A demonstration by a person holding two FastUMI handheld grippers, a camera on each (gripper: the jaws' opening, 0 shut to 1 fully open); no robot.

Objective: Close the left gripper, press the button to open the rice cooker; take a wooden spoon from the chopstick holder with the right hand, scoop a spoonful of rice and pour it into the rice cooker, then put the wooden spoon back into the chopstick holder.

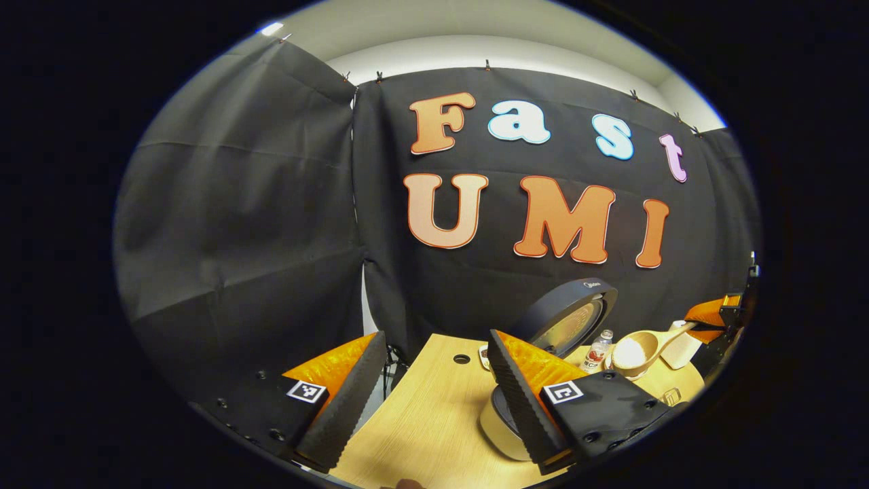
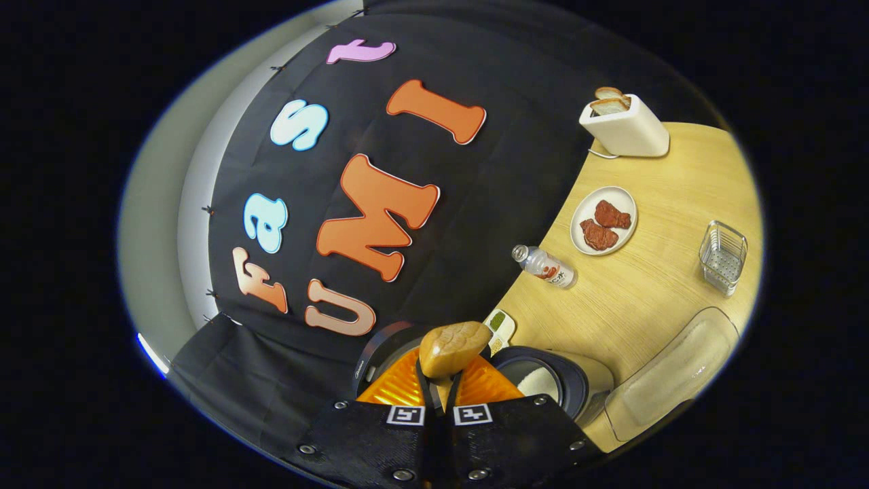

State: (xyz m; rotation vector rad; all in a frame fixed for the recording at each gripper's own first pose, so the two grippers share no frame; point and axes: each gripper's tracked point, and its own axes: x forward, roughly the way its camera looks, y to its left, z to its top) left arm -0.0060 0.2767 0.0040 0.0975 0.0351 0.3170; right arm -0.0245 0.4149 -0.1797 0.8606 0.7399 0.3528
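Left tool point(image 1: 434, 401): fingers spread apart, holding nothing, low over the tabletop point(image 1: 421, 421).
Right tool point(image 2: 440, 401): clamped on the wooden spoon point(image 2: 453, 349) handle; bowl carries rice, seen in the left gripper view.
Rice cooker point(image 2: 543, 384): lid point(image 1: 567, 316) up, pot directly beside the spoon.
Risk: tipping early or off-centre would scatter grains onto the tabletop; a slipping handle would twist the bowl.
Chopstick holder: location cannot be told.

On the wooden surface point(image 2: 652, 285) a white toaster point(image 2: 628, 129) holds two bread slices point(image 2: 609, 100), near a plate point(image 2: 584, 212) with two reddish meat pieces point(image 2: 606, 224). A small bottle point(image 2: 545, 265) stands beside the plate, a clear ribbed cup point(image 2: 724, 257) stands well apart, and a little two-part dish point(image 2: 500, 327) sits at the wall.
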